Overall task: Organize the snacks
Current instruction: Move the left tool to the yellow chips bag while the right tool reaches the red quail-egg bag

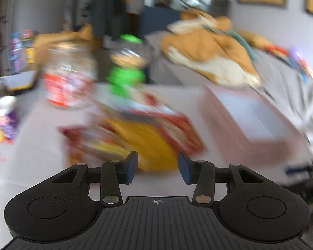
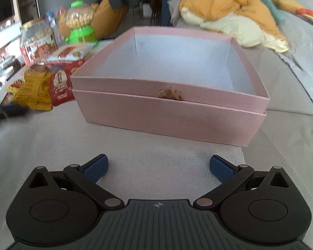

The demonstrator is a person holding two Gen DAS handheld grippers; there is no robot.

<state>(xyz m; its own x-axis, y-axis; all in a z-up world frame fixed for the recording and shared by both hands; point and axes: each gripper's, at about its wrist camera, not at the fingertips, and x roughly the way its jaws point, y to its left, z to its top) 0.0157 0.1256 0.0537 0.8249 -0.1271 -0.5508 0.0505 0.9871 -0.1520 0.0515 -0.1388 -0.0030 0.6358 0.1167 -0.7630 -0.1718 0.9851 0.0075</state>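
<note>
Your left gripper [image 1: 157,167]: blue-padded fingers [image 1: 131,166] stand partly apart with nothing between them. The left wrist view is smeared with blur. Beyond the fingertips lies a heap of snack packets.

Your right gripper [image 2: 159,167]: blue-padded fingers [image 2: 97,167] spread wide and empty, above a pale cloth-covered table [image 2: 52,137].

Pink cardboard box with a pale inside [image 2: 171,112]: sits open and empty on the table straight ahead of your right gripper, a small brownish tuft at the middle of its front seam. In the left wrist view the same box [image 1: 250,123] lies to the right of the snack heap.

Yellow crinkled snack packet [image 2: 34,91]: lies on the table to the left of the box, nearest packet of the heap. In the left wrist view it [image 1: 148,141] is just beyond the fingertips.

Red snack packet with a printed label [image 2: 61,87]: lies against the yellow one, just beside the box's left front corner.

Red and white flat snack packet [image 2: 71,54]: rests behind those two, close to the box's left wall.

Clear plastic jar with a red label [image 2: 36,41]: stands upright behind the heap.

Green and clear sweet dispenser [image 2: 80,23]: stands upright to the right of the jar, behind the box's left rear corner.

Orange and cream padded garment [image 2: 233,14]: bundled on a grey surface beyond the box.
</note>
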